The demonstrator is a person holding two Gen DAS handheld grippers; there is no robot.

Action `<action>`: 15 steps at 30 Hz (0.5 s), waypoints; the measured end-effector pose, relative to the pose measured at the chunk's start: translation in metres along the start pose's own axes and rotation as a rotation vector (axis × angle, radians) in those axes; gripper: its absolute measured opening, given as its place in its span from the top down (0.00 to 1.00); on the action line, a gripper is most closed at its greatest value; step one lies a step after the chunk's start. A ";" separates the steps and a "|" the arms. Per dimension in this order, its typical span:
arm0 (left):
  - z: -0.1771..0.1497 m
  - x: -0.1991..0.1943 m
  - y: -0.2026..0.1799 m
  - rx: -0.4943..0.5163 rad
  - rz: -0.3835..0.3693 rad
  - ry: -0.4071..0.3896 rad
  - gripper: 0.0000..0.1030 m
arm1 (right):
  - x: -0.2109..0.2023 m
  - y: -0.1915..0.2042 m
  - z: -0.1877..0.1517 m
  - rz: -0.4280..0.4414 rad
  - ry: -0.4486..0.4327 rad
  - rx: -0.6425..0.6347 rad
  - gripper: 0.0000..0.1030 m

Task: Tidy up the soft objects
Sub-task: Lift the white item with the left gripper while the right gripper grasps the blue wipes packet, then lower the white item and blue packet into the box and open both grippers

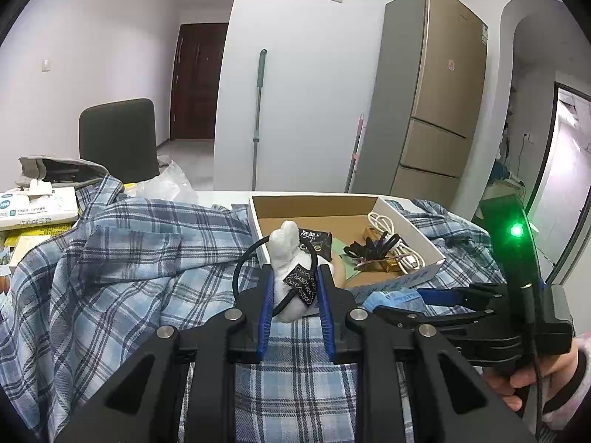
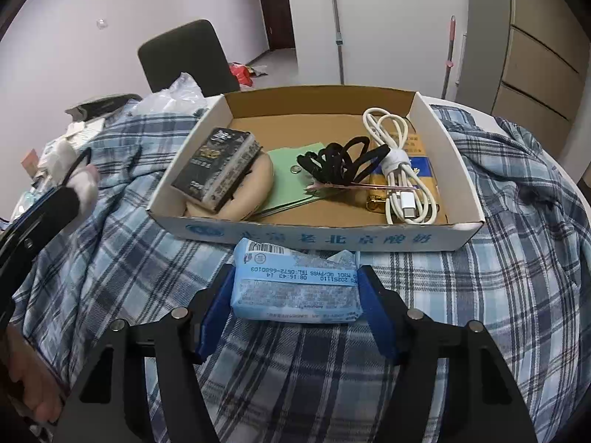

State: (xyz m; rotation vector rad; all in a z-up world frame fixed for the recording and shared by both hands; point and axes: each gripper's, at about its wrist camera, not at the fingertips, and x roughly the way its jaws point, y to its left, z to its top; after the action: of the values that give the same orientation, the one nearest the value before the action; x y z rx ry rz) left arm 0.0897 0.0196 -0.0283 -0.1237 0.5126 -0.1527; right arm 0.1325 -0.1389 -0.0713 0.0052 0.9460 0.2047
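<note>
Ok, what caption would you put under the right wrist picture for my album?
Right tool around a blue tissue pack on plaid cloth, before a cardboard box.

At centre frame we see the left gripper (image 1: pixel 293 291) clamped on a white plush toy (image 1: pixel 286 254) with a black elastic loop (image 1: pixel 240 269), above a blue plaid shirt (image 1: pixel 140 258). Behind it sits an open cardboard box (image 1: pixel 417 229); at right, the right gripper (image 1: pixel 424 302) frames a blue packet (image 1: pixel 391 298).
</note>
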 end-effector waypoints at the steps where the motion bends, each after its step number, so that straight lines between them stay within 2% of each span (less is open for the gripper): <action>1: 0.000 -0.001 0.000 0.001 -0.002 -0.006 0.77 | -0.003 0.000 -0.001 0.009 -0.013 -0.005 0.37; 9: 0.000 -0.009 -0.008 0.036 -0.014 -0.039 0.77 | -0.029 0.014 -0.002 -0.004 -0.166 -0.077 0.37; 15: 0.007 -0.016 -0.010 0.036 -0.011 -0.053 0.77 | -0.049 0.009 0.007 -0.011 -0.224 -0.064 0.37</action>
State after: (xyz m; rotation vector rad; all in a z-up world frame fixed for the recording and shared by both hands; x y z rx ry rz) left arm 0.0782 0.0127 -0.0135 -0.0956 0.4559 -0.1688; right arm 0.1086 -0.1377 -0.0275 -0.0357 0.7161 0.2193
